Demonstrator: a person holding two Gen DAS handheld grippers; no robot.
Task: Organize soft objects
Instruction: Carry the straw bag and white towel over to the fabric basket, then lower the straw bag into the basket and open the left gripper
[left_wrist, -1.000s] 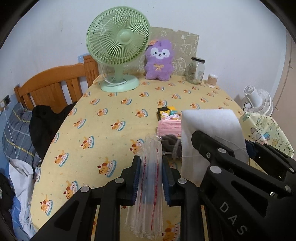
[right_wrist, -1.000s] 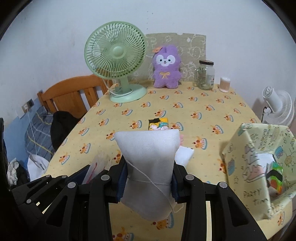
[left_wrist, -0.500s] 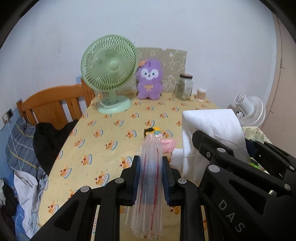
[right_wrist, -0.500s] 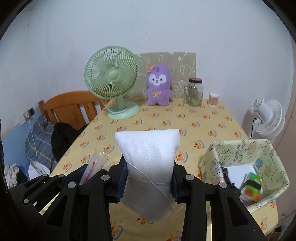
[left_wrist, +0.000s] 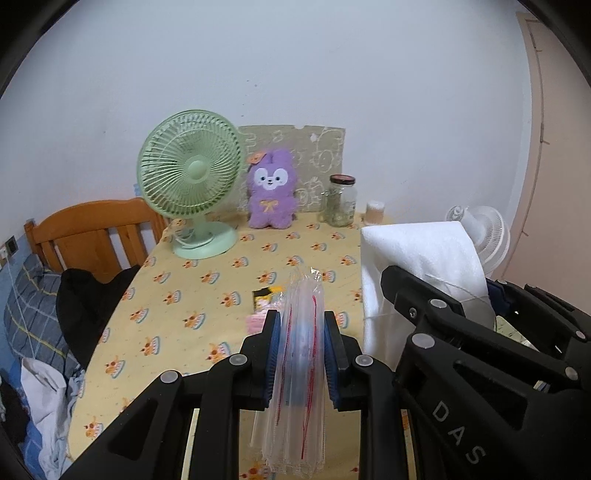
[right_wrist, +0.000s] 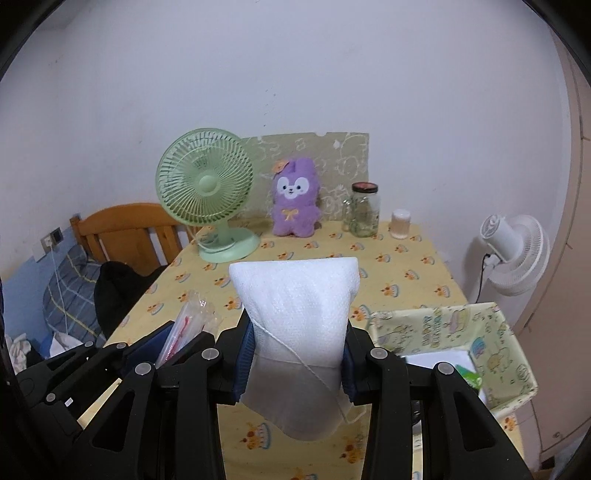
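My left gripper (left_wrist: 300, 332) is shut on a stack of clear plastic bags with red lines (left_wrist: 299, 373), held up above the table. My right gripper (right_wrist: 295, 350) is shut on a white foam pouch tied with thread (right_wrist: 295, 314), also lifted. In the left wrist view that white pouch (left_wrist: 417, 258) and the right gripper's black frame fill the right side. The clear bags (right_wrist: 188, 325) show at the lower left of the right wrist view. A patterned fabric box (right_wrist: 458, 332) with items inside stands at the table's right edge, below and right of the pouch.
On the yellow tablecloth (left_wrist: 207, 295) lie a small yellow packet (left_wrist: 264, 297) and a pink item (left_wrist: 256, 319). At the back stand a green fan (left_wrist: 192, 184), a purple plush (left_wrist: 271, 192), a glass jar (left_wrist: 341, 201) and a small cup (right_wrist: 400, 223). A wooden chair (left_wrist: 92, 236) stands left, a white fan (right_wrist: 513, 254) right.
Both grippers have risen and drawn back from the table with their loads still gripped. The table and back objects look farther and lower; the fabric box has come more fully into view.
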